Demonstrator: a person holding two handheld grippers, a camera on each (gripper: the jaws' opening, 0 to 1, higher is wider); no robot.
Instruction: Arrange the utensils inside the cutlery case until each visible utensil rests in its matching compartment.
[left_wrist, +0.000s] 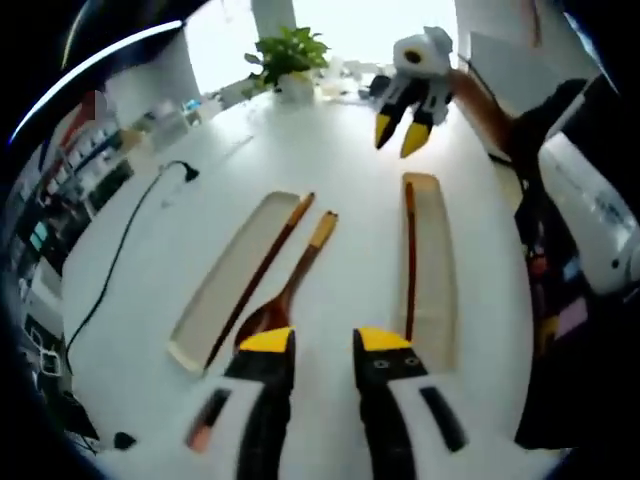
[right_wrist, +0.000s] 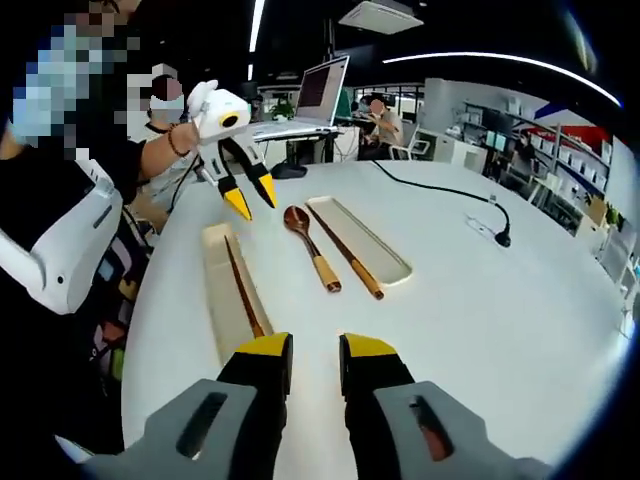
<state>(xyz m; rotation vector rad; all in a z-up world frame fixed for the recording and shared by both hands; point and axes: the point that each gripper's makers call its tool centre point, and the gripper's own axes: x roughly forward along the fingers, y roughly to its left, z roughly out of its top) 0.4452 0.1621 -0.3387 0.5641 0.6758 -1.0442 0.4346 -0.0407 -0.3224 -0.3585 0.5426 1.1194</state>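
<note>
Two cutlery case halves lie on the white table (right_wrist: 480, 330), each holding one chopstick: left tray (right_wrist: 228, 295), right tray (right_wrist: 362, 240). The wooden spoon (right_wrist: 312, 247) rests between them. Left gripper (left_wrist: 325, 345) and right gripper (right_wrist: 315, 350) hover empty, jaws apart.

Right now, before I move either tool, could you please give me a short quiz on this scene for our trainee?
1. True or false: the brown wooden spoon lies inside a beige oblong tray.
2. How many dark wooden chopsticks are there? A one, B two, C four.
3. Fill in: the yellow-tipped left tool and right tool are both ____, holding nothing.
Key: 1 false, it lies on the white round table between the trays; 2 B; 3 open.
</note>
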